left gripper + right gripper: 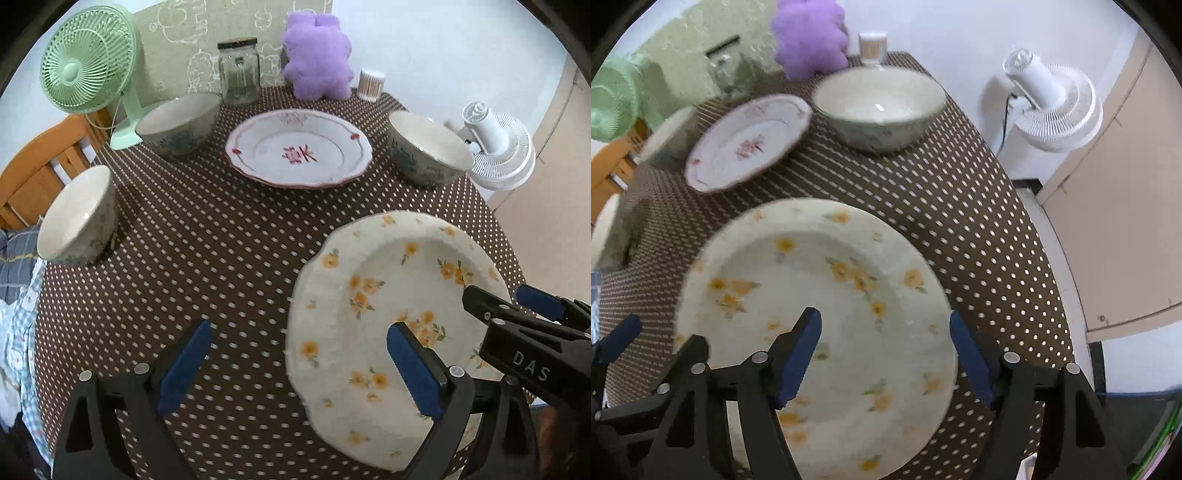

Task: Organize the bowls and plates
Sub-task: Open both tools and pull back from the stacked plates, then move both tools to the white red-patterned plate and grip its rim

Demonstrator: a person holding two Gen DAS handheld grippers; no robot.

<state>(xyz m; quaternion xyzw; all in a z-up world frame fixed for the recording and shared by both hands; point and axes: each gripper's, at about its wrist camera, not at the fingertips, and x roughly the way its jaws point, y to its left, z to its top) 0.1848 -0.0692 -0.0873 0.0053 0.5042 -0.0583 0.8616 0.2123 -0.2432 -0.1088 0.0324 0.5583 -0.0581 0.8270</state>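
A white plate with yellow flowers [369, 280] [827, 280] lies on the brown dotted tablecloth [221, 240] near the front right. My left gripper [299, 330] is open; its right finger hangs over the plate and its left finger over bare cloth. My right gripper [884, 319] [506, 299] is open above the same plate, with its pads off it. A red-patterned plate [299, 147] [750, 140] sits at the back middle. Three grey-white bowls stand around it: back left [181, 122], back right [428, 147] [879, 107] and left [77, 214].
Along the back stand a green fan [88, 62], a glass jar [239, 74], a purple plush toy [317, 55] and a cotton-swab pot [372, 85]. A white fan [495, 147] stands off the table's right edge. A wooden chair [44, 173] and checked cloth [14, 295] are at the left.
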